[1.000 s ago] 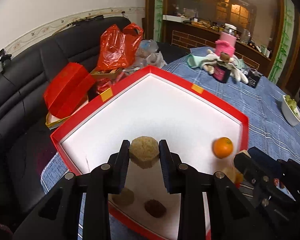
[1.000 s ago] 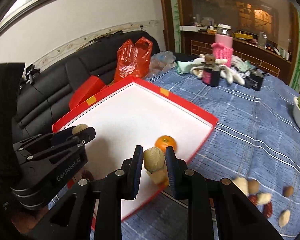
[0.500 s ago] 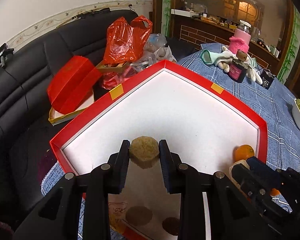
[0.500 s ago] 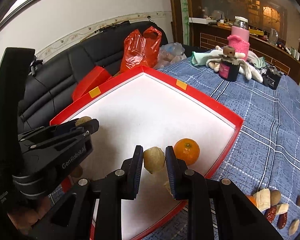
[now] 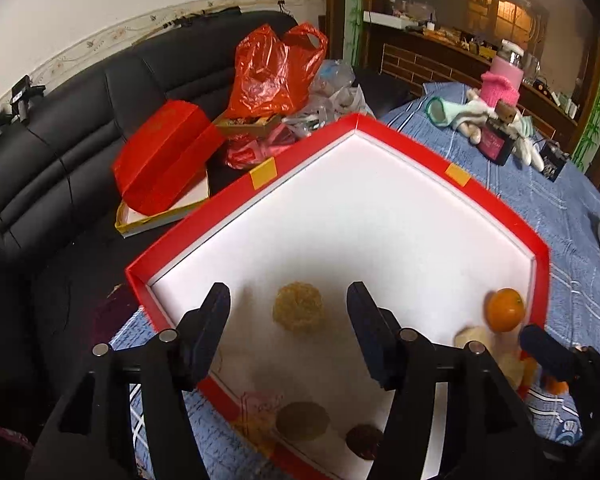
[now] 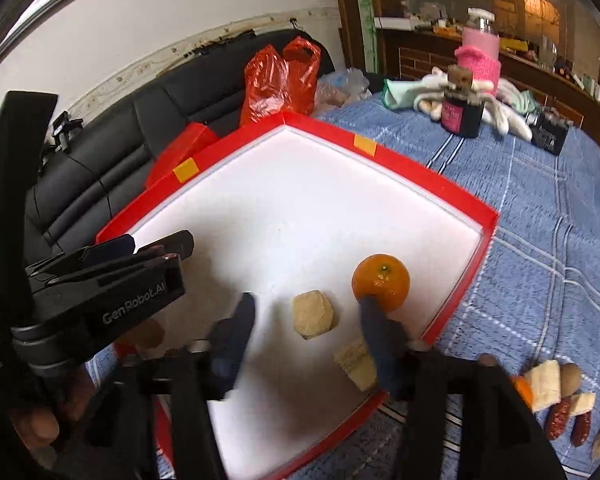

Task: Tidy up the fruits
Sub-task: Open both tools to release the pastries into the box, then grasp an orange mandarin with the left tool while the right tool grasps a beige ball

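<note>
Both of my hand-held grippers point down into a shallow red-rimmed cardboard tray with a white floor [image 5: 400,216], which sits on a table covered by a blue checked cloth [image 6: 548,216]. My left gripper [image 5: 288,312] has its jaws opening; a round, rough-skinned tan fruit [image 5: 299,307] lies on the white floor between the two black fingers [image 5: 212,320], clear of both pads. My right gripper [image 6: 306,322] likewise has its jaws opening; a pale yellowish lumpy fruit [image 6: 313,314] rests on the floor between the fingers, touched by neither. A glossy orange mandarin [image 6: 381,282] lies just beside the right-hand finger, near the tray's right wall, and a pale cut piece of fruit [image 6: 356,364] lies close to the tray's near edge. On the cloth to the right of the tray is a small cluster of pale pieces, brown nuts and dark red dates [image 6: 560,400]. Behind the tray, a crumpled red plastic bag [image 5: 272,76] and a red gift box [image 5: 164,156] rest on a black leather sofa [image 5: 60,128].
</note>
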A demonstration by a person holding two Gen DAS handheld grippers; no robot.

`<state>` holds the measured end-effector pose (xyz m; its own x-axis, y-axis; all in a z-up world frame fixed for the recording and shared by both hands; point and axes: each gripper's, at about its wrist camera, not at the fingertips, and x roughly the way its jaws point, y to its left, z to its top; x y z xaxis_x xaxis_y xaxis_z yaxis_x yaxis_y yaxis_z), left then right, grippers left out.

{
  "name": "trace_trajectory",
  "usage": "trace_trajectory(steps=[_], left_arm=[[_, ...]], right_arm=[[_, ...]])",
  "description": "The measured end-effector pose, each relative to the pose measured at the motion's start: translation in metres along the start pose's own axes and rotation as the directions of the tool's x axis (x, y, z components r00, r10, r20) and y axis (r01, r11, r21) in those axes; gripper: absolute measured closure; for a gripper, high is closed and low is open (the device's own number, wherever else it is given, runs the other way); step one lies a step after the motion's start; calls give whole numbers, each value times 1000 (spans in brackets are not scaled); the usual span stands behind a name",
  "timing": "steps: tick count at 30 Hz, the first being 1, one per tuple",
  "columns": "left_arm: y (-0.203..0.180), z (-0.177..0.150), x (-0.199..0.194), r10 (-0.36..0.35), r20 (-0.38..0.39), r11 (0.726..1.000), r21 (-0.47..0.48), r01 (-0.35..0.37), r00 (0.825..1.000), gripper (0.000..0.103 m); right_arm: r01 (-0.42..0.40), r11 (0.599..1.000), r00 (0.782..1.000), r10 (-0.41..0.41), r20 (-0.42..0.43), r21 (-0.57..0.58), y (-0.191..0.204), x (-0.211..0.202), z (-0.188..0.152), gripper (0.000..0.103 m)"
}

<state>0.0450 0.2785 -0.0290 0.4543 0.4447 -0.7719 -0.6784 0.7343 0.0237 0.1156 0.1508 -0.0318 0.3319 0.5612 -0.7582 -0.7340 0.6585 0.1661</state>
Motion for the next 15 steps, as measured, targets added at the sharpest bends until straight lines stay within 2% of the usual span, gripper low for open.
trace_trajectory(steps=[3, 8, 11, 15], left_arm=[[-1, -4, -17, -26, 32, 999, -24, 26, 999, 33], [-17, -20, -55, -94, 115, 996, 13, 93, 989, 28], [-37, -33, -69, -154, 124, 987, 67, 147, 980, 27], [-70, -52, -83, -237, 121, 963, 162, 216, 964, 28]], right_arm=[[1, 1000, 999, 0, 49, -20, -2, -27, -5, 34], [28, 999, 990, -32, 141, 25, -34, -84, -31, 25], [90, 992, 981, -104, 166, 89, -73, -118, -60, 20], [172, 965, 968, -203, 145, 198, -127, -146, -97, 19]])
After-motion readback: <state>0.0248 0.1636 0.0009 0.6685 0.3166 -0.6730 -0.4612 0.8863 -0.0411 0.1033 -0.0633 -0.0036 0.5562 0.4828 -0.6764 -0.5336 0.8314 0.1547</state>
